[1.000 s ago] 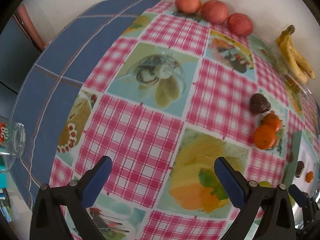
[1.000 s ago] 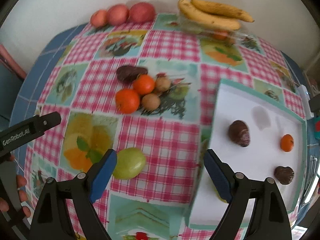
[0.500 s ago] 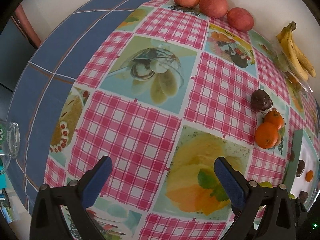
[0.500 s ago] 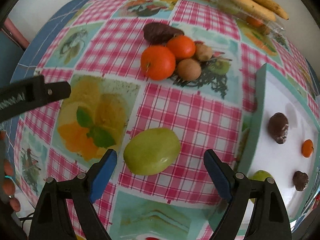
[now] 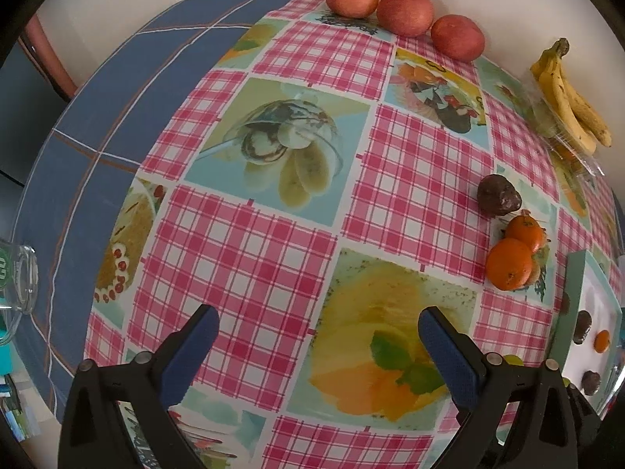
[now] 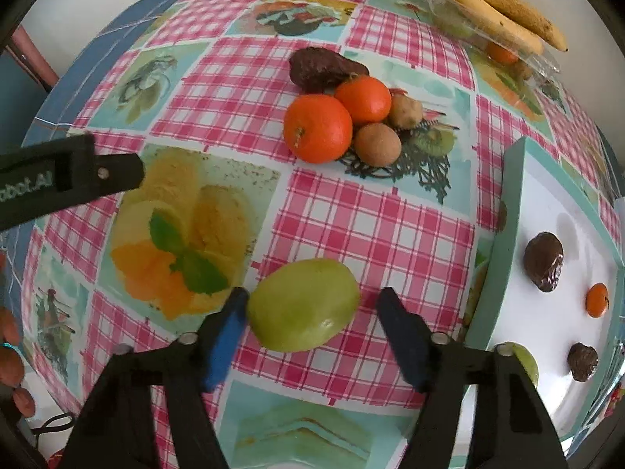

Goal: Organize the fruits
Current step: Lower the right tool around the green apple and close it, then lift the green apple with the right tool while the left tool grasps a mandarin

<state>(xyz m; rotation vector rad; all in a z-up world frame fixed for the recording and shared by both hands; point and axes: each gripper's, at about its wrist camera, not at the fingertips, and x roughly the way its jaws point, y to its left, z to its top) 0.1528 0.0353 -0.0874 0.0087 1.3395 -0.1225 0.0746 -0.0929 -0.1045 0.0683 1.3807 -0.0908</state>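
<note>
- Since a second ago, right gripper (image 6: 310,314) has dropped onto the green fruit (image 6: 304,320); the fruit now sits between its blue pads, jaws closing. Left pad looks to touch the fruit's side, right pad still shows a gap, so no clamp yet.
- Left gripper (image 5: 318,336) has barely shifted; jaws wide apart, nothing between them, only the checked tablecloth (image 5: 242,258) below.
- Right wrist view, near: green fruit lies on the pink check just beside the teal-rimmed white tray (image 6: 504,242).
- A second green fruit (image 6: 523,359) sits in the tray's near corner, partly behind the gripper finger.
- Further into the tray: two dark wrinkled fruits (image 6: 543,261) and a small orange one (image 6: 597,300), well apart from each other.
- Left edge: black body of the left gripper enters; white lettering on it reads "obot.AI", start cut off. Fingers of a hand (image 6: 9,351) show at the lower left edge.
- Mid table: two oranges (image 6: 317,128) touching, two brown kiwis (image 6: 378,144) just beside them, a dark avocado-like fruit (image 6: 320,67) behind.
- Far edge by the wall: three red apples (image 5: 406,11) in a row, a banana bunch (image 5: 570,97) lying on a clear plastic box.
- Left wrist view, left edge: a clear glass (image 5: 17,277) with a green label; its writing is too cut off to read.
</note>
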